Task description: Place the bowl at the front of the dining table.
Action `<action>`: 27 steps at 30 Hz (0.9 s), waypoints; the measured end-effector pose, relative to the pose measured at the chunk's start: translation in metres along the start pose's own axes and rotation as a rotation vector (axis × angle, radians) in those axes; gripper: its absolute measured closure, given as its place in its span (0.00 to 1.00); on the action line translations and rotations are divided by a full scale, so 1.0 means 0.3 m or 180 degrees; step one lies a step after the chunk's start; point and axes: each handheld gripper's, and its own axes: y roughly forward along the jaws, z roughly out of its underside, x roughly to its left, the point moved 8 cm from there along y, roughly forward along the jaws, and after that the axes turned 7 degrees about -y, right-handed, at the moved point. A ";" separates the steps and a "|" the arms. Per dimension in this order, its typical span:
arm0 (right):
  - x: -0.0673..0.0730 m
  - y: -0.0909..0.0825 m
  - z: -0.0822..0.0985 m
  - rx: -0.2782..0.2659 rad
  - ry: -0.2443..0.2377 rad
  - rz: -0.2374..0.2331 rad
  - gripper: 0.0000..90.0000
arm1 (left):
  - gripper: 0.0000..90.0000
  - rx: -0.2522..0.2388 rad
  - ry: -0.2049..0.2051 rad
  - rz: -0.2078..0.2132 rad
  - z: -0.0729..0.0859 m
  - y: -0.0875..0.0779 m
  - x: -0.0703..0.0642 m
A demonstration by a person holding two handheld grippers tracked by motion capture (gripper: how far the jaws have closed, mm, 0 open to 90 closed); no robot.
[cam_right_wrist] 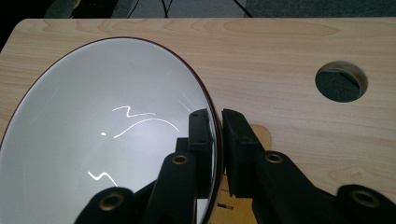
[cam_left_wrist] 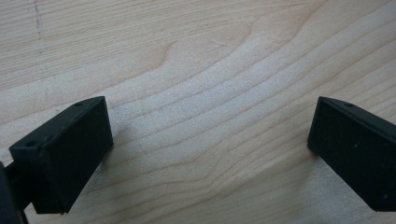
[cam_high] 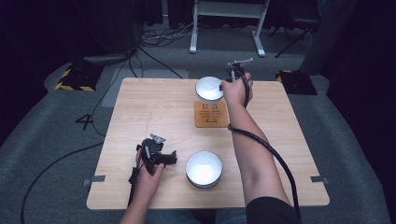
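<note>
- While my right gripper pinches its rim, far bowl sits at the table's far edge, near centre, mouth facing up; round, so no long axis to state.
- Right gripper view: one jaw inside the bowl wall, other outside, pressed together on the thin dark rim; white interior w/ bright light streaks.
- Far bowl lies just beyond a small brown wooden coaster; whether it overlaps the coaster's far edge, cannot tell.
- Right arm: extended forward over the table, forearm running diagonally from bottom right toward far centre; right hand wrapped round the gripper handle, black cable trailing back along the forearm.
- Near bowl, also white, mouth up, stands near the front edge, approx. centre, well apart from far bowl.
- My left gripper is held low over the table at front left, just beside near bowl but not touching it, jaws pointing roughly right toward it.
- Left gripper view: jaws spread wide, nothing between them but bare wood grain.
- Left hand grips from below, forearm entering at bottom edge.
- Round hole in the tabletop, seen in right gripper view, apart from the bowl.
</note>
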 end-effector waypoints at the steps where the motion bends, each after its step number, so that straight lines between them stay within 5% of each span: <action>1: -0.003 0.009 0.006 0.0017 0.0008 0.0001 0.92 | 0.00 0.0000 0.0000 0.0000 0.000 0.000 0.000; 27: -0.038 0.135 0.112 0.0202 0.0037 0.0029 0.91 | 0.00 0.0005 -0.0001 0.0007 0.000 -0.001 0.000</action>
